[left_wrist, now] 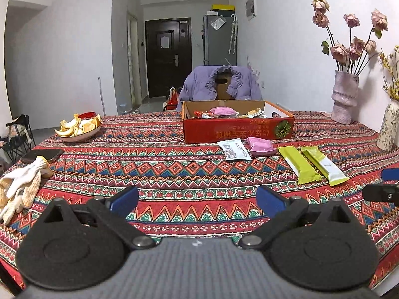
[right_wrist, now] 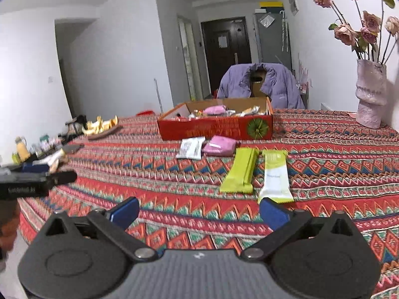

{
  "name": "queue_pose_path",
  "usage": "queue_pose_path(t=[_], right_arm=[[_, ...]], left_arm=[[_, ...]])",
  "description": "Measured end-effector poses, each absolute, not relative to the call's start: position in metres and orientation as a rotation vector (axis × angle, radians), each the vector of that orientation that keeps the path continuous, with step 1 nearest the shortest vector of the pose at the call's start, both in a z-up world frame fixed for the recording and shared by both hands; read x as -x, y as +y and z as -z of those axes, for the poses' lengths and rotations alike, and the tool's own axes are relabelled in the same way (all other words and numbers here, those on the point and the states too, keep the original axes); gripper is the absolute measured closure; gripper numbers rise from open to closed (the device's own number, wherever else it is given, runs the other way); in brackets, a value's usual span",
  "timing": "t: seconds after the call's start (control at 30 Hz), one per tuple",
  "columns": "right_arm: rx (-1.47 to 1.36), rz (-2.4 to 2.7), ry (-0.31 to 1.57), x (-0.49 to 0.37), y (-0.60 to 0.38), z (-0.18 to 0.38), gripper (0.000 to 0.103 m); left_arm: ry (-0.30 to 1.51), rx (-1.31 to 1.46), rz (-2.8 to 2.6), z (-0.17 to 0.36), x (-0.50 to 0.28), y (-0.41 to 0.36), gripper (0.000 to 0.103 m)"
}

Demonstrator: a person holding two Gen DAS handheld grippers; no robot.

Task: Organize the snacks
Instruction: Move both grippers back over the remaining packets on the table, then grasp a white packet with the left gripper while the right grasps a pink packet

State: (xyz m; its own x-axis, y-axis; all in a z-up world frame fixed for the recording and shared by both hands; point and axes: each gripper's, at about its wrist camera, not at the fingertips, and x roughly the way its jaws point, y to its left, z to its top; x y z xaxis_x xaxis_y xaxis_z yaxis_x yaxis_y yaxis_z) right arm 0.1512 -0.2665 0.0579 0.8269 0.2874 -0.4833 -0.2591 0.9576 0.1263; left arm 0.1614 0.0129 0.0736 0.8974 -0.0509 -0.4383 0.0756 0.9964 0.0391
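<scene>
Hovering low over the patterned worktop (left_wrist: 174, 174), left tongs (left_wrist: 197, 199) spread wide apart, clamped on nothing. Same for the right tongs (right_wrist: 199, 208) — blue pads apart, empty, one pad (right_wrist: 273, 213) at lower right of frame just short of the pale green-and-white snack bar (right_wrist: 274, 177).

Lying loose in front of the red cardboard box (left_wrist: 237, 127), from frame left to right in the left wrist view: white printed sachet (left_wrist: 233, 149), pink packet (left_wrist: 260, 145) touching it, solid lime-green bar (left_wrist: 299, 165), then the pale bar (left_wrist: 324, 165) just beside it. Holding more snacks inside the box, among them another pink packet (left_wrist: 223, 111), at centre frame.

At upper left of the left view, bowl of orange peel (left_wrist: 79, 127); below it a phone (left_wrist: 42, 155) and white gloves (left_wrist: 20, 186). At right edge, pink vase with dried roses (left_wrist: 345, 97) — beyond the box, purple jacket on a chair (left_wrist: 219, 83).
</scene>
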Motion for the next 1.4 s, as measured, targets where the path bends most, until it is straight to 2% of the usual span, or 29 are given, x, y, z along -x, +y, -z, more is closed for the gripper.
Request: queue_pose_path(t=[0.37, 0.67, 0.77, 1.03, 1.23, 1.4], right_arm=[[-0.052, -0.283, 0.530, -0.189, -0.270, -0.063, 0.000], [-0.100, -0.368, 0.605, -0.288, -0.259, -0.054, 0.003], [-0.176, -0.430, 0.648, -0.345, -0.253, -0.048, 0.013], [-0.051, -0.313, 0.744, -0.471, -0.213, -0.005, 0.021], [-0.029, -0.338, 0.746, -0.483, -0.206, 0.006, 0.038], [-0.063, -0.368, 0.645, -0.458, -0.234, -0.028, 0.038]], left_arm=[[0.496, -0.060, 0.077, -0.065, -0.194, 0.010, 0.001], [0.518, -0.048, 0.089, -0.065, -0.279, 0.005, 0.001], [0.518, -0.035, 0.069, -0.064, -0.316, 0.003, 0.001], [0.572, -0.053, 0.077, -0.044, -0.389, -0.015, 0.005], [0.636, -0.050, 0.110, -0.020, -0.413, -0.029, 0.006], [0.685, -0.013, 0.166, -0.010, -0.436, -0.050, 0.006]])
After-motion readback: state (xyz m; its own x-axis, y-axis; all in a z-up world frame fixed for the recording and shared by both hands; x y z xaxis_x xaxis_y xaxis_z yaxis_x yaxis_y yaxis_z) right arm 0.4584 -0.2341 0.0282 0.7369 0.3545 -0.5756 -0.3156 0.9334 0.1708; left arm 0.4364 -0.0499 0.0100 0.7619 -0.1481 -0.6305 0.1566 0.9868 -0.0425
